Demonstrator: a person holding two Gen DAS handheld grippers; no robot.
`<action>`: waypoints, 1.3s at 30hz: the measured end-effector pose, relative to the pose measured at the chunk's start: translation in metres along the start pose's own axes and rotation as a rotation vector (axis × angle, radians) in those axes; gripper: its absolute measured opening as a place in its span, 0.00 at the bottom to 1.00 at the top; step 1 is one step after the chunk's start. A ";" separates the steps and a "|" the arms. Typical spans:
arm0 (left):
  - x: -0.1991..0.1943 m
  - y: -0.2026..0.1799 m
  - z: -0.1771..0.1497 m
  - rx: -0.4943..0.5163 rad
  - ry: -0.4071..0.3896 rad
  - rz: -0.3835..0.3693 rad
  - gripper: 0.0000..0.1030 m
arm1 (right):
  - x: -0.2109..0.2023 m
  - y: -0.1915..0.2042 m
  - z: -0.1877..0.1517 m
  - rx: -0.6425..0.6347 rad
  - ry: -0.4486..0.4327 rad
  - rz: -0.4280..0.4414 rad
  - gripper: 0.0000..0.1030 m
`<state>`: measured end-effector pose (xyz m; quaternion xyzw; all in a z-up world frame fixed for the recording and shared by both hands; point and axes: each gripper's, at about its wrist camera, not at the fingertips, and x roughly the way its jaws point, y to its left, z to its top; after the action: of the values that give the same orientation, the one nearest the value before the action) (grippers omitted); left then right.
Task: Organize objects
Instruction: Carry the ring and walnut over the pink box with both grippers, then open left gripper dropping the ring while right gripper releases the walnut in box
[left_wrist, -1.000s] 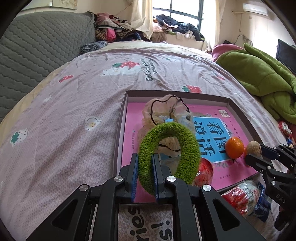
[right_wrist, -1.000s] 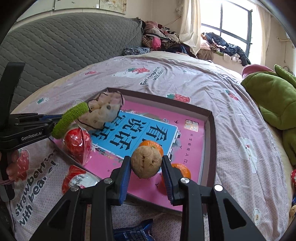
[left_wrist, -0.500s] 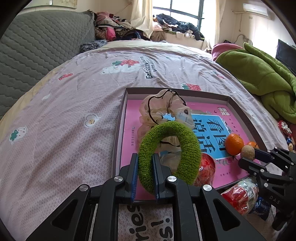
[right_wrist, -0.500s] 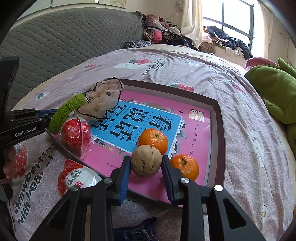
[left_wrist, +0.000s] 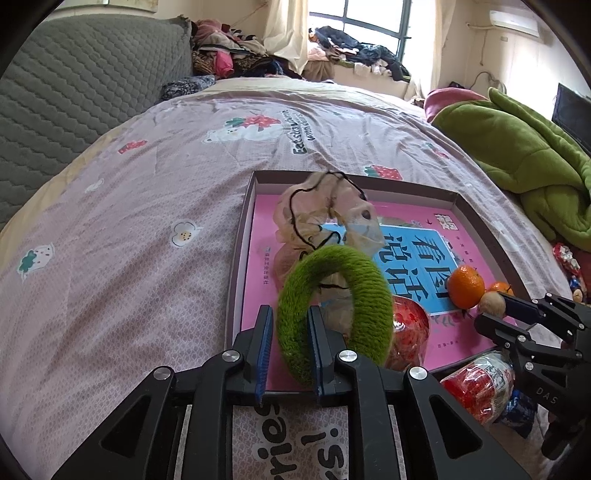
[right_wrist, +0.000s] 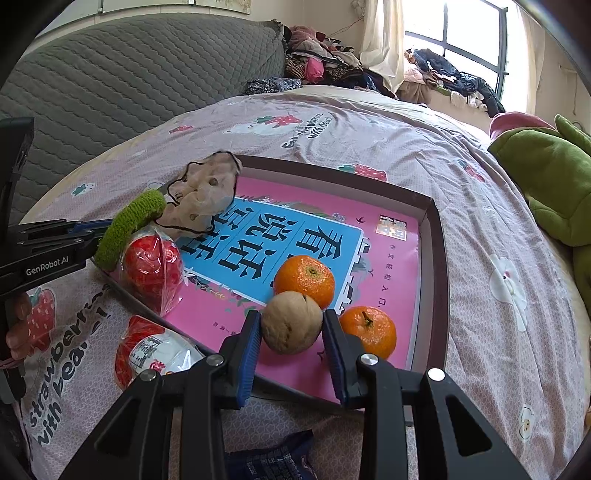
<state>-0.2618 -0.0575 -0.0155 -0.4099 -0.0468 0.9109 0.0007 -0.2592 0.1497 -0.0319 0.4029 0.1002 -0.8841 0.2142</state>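
My left gripper (left_wrist: 290, 350) holds a fuzzy green hair ring (left_wrist: 332, 306) upright over the near left corner of the brown-rimmed tray (left_wrist: 236, 277). Its jaws are opening, and the ring still touches both pads. My right gripper (right_wrist: 291, 332) is shut on a walnut (right_wrist: 291, 325) just above the tray's pink floor (right_wrist: 388, 258), between two oranges (right_wrist: 304, 278) (right_wrist: 369, 330). A sheer beige scrunchie (left_wrist: 325, 218) with black trim lies in the tray behind the green ring. A red wrapped ball (right_wrist: 151, 266) sits at the tray's near edge.
A red-and-white packet (right_wrist: 147, 354) and a blue packet (right_wrist: 273, 458) lie on the bedsheet outside the tray's near side. A green plush blanket (left_wrist: 517, 155) is piled at the right. A grey quilted headboard (left_wrist: 74, 81) rises at the left, with clothes heaped by the window.
The left jaws have parted slightly around the green ring, which stays upright. The right wrist view has tipped a little, so both oranges now show beside the walnut.
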 end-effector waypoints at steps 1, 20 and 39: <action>-0.001 0.001 0.000 -0.001 -0.001 0.000 0.22 | 0.000 0.000 0.000 0.000 0.003 -0.001 0.33; -0.020 0.001 0.004 -0.010 -0.035 -0.007 0.24 | -0.008 -0.001 0.005 0.010 -0.013 -0.014 0.33; -0.040 -0.008 0.005 0.002 -0.056 -0.004 0.43 | -0.029 -0.002 0.013 0.029 -0.062 -0.022 0.43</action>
<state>-0.2390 -0.0518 0.0181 -0.3843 -0.0464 0.9220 0.0015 -0.2519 0.1555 -0.0008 0.3774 0.0850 -0.8999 0.2014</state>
